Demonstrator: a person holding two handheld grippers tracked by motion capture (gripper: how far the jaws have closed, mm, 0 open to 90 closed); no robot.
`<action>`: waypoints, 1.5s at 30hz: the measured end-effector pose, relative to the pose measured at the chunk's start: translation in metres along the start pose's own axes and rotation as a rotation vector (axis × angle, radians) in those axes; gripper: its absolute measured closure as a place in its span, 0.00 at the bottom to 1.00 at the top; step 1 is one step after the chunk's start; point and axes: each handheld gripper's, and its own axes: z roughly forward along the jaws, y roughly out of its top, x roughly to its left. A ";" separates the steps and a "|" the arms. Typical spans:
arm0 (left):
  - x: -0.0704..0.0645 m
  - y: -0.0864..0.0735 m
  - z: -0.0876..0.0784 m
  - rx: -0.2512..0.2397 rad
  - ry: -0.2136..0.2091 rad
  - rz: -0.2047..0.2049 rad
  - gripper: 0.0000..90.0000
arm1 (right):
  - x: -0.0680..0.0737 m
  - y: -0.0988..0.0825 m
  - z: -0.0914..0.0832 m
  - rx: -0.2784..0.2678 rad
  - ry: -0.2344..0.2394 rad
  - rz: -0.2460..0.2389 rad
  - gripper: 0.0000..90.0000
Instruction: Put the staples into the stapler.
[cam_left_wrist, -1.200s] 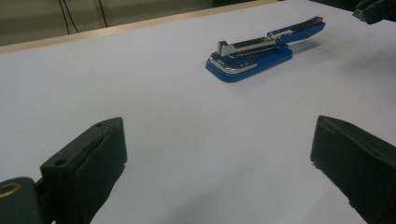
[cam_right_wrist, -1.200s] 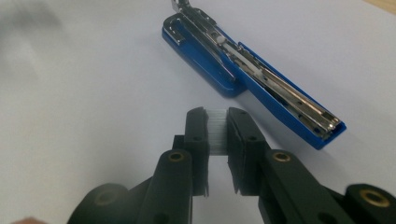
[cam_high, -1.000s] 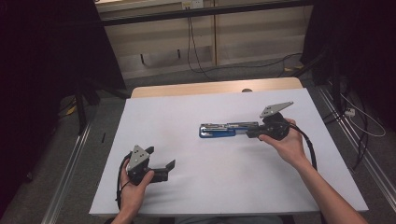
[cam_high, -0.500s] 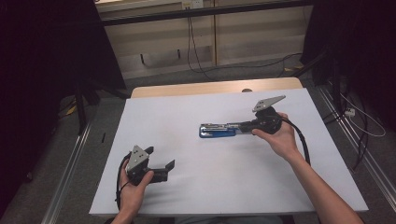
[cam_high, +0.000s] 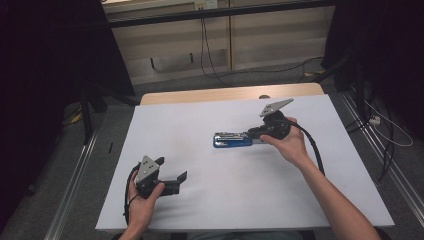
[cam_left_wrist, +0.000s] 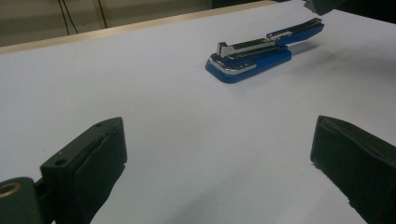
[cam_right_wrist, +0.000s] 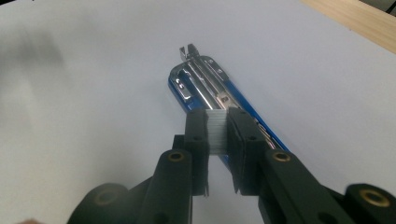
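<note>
Left hand-held gripper (cam_high: 177, 181) resting on the white desk (cam_high: 200, 140) with jaws spread wide, nothing between them, blue stapler (cam_left_wrist: 261, 53) well ahead of it. Right hand-held gripper (cam_right_wrist: 217, 128) pinching a strip of staples (cam_right_wrist: 217, 130) just above the opened stapler's rear end.

Bare white table (cam_high: 220, 200) is lying open between the two hands, so a gripper is finding free passage across the middle and along the near edge. The only obstacle on the surface is the stapler (cam_high: 232, 139), sitting right of centre with the right gripper (cam_high: 255, 134) crowding its far end. The left gripper (cam_high: 172, 172) is occupying the near left corner.
</note>
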 end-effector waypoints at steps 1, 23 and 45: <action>0.000 0.000 0.000 0.000 -0.001 -0.001 0.04 | 0.000 0.001 0.001 -0.002 0.007 0.002 0.88; 0.000 0.000 0.001 0.006 -0.004 0.003 0.04 | -0.003 0.016 0.029 0.016 0.033 -0.007 0.88; -0.001 0.000 0.001 0.007 -0.010 0.007 0.04 | 0.002 0.040 0.056 0.030 0.039 -0.044 0.88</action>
